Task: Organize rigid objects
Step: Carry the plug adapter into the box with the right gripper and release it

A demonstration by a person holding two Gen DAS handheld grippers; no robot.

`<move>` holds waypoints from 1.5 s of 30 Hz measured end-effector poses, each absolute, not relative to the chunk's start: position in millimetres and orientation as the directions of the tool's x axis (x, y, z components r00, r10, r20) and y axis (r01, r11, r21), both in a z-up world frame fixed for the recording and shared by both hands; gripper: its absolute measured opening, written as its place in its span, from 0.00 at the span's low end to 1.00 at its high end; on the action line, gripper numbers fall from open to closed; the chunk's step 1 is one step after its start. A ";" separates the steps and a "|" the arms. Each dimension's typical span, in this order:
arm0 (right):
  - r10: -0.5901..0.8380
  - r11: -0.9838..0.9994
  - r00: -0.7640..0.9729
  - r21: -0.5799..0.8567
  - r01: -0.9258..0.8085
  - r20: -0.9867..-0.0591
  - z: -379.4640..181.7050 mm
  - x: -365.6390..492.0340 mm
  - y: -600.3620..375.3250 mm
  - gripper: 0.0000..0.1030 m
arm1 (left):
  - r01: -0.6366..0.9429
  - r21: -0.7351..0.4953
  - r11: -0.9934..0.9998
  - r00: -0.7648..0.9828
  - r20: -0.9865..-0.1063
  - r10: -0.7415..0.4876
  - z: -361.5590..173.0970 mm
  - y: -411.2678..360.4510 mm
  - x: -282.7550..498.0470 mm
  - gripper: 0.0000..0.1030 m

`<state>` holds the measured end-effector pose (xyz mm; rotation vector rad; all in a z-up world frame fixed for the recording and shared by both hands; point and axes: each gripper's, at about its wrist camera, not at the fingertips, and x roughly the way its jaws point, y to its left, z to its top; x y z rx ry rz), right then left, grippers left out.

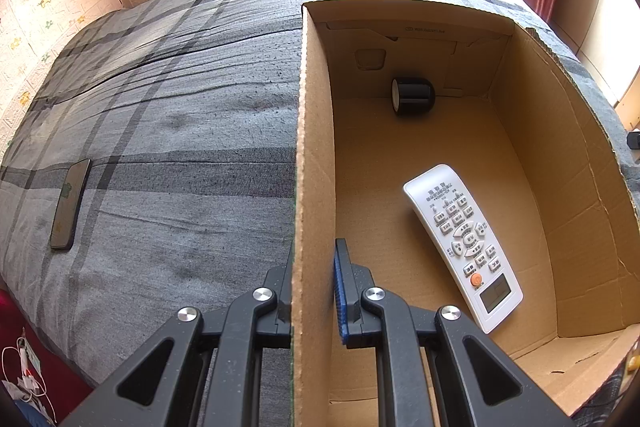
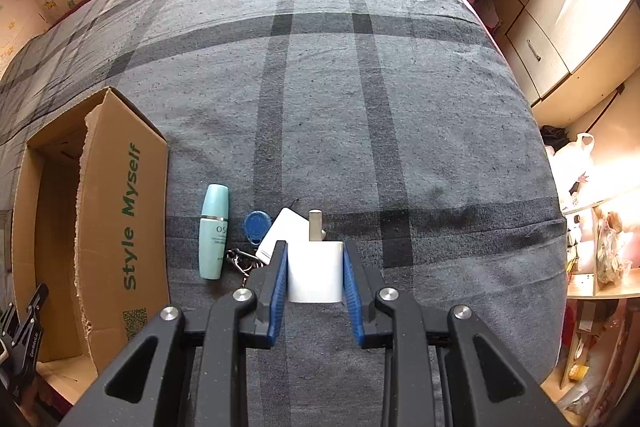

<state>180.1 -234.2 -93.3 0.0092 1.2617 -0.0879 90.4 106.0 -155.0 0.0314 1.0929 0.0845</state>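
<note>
Two items already lie inside the cardboard box (image 1: 532, 155): a white remote control (image 1: 464, 247) on its floor near the middle, and a small black cylinder (image 1: 413, 95) against its far wall. The left claw (image 1: 314, 291) is pinched tight on the box's left side wall, one finger outside and one inside, which looks like steadying the box on the bed (image 1: 168, 115). The right claw (image 2: 316, 273) is closed on a white charger plug (image 2: 316, 273), its blue pads (image 2: 280, 279) pressing the plug's two flanks and the metal prong pointing away from the camera. Just beyond the plug, to the right of the box as the right wrist view shows it, a pale green cosmetic bottle (image 2: 214, 231), a blue key fob (image 2: 256, 225) with a key ring, and a white card (image 2: 280, 233) lie on the bed. A dark phone (image 1: 70, 205) lies well apart on the box's other side. My reading is that the step in hand is carrying the plug to the box. The next move calls for swinging it leftward over the torn cardboard rim, clear of the wall, lowering it over bare floor beside the remote, and only then spreading the pads.
</note>
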 end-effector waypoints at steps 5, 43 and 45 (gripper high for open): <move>-0.041 0.999 0.350 -0.038 0.017 -0.936 -67.7 177.9 -210.9 0.26 | -0.054 0.063 0.997 0.456 -0.886 0.081 -155.2 106.4 90.8 0.14; 0.079 0.962 0.293 -0.005 -0.275 -0.953 -99.9 196.9 -24.0 0.26 | -0.052 0.072 0.996 0.453 -0.887 0.088 -156.1 105.4 90.8 0.14; 0.073 0.962 0.274 -0.005 -0.272 -0.959 -110.5 201.4 -19.8 0.26 | -0.054 0.070 0.996 0.452 -0.888 0.086 -155.9 105.9 91.3 0.14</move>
